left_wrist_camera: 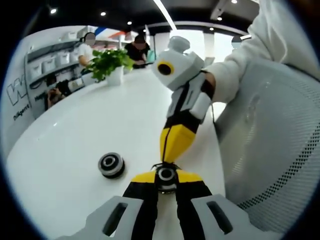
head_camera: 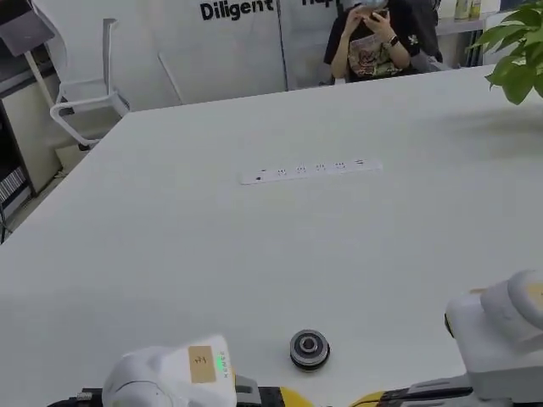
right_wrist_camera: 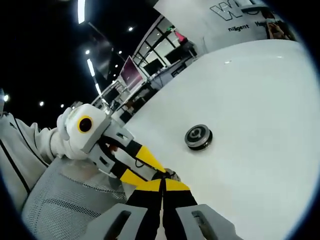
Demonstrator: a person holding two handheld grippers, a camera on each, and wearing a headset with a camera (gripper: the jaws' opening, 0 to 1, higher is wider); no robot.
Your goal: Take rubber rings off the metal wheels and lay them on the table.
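A small metal wheel is clamped between the yellow tips of my left gripper, held above the table's near edge. My right gripper meets it tip to tip from the other side, its jaws shut on what looks like the thin black rubber ring at the wheel's rim. The right gripper view shows my right gripper shut, with the held wheel just beyond its tips. A second wheel, still wearing its black rubber ring, lies flat on the white table between both grippers; that second wheel appears in both gripper views.
A white power strip lies across the table's middle. A potted plant stands at the far right and a person sits at the far side. A white chair stands at the back left corner.
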